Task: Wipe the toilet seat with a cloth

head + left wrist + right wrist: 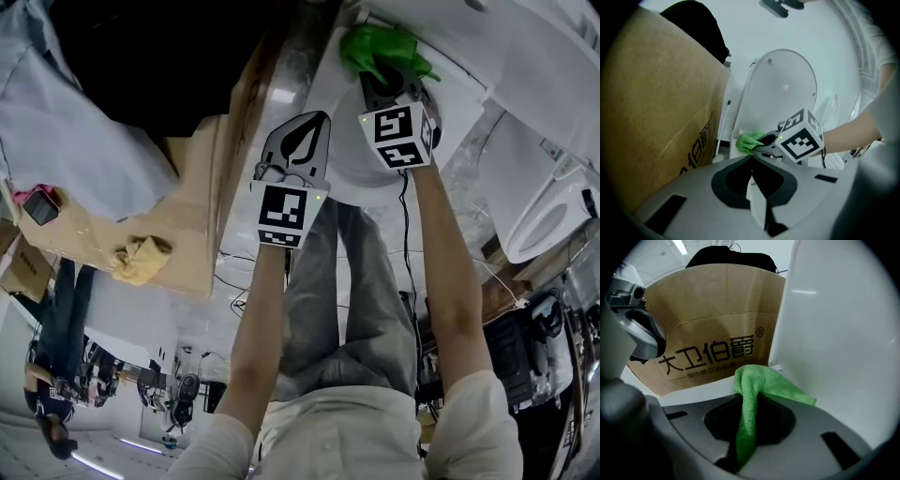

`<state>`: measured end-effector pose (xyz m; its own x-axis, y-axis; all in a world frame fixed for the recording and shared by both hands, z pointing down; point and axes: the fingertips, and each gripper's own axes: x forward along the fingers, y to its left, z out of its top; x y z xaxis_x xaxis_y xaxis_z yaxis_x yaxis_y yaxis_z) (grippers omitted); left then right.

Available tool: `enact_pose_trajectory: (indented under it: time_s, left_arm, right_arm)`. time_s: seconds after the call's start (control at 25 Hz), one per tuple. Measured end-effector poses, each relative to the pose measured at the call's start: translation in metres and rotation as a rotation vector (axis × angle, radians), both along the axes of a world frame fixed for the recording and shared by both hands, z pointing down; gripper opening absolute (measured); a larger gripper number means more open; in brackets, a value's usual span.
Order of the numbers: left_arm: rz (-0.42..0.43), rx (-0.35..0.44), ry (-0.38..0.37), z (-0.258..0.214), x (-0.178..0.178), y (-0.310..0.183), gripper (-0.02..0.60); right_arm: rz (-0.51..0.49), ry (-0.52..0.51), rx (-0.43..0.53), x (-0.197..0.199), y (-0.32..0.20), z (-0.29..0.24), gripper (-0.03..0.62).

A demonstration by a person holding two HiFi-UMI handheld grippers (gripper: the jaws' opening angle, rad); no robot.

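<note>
The green cloth (754, 394) was a soft, light microfibre rag. It would drape and bunch rather than hold a shape, and it would cling slightly to the glaze instead of sliding, so you could not break it but you could let it fold up under the stroke. Your right gripper (743, 444) had it by one gathered end, jaws closed on a narrow twisted strip. That was a sound place to hold, though a bite nearer the middle would probably leave less loose tail. From that pinch the cloth's long axis ran straight out along the gripper towards the far side. Its free end was folded over and fanned to the right, lying against the toilet rim (701, 389) at the foot of the raised lid (834, 333). I could not tell whether that white edge was the seat itself or the bowl. Just left of the cloth, a cardboard box (712, 319) stood close against the toilet. Your left gripper (302, 141) hung nearer to you and to the left, apart from the cloth, with its jaws brought together on nothing.
</note>
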<state>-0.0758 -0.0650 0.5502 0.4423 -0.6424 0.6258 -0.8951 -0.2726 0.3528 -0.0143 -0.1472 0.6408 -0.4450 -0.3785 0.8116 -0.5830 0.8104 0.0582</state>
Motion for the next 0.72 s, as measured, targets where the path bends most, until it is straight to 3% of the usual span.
enact_pose_trajectory:
  time_s: [0.72]
  left_arm:
    - [-0.07, 0.012, -0.024, -0.009, -0.022, 0.029, 0.012]
  right_arm:
    - [-0.131, -0.048, -0.039, -0.042, 0.041, -0.003, 0.044]
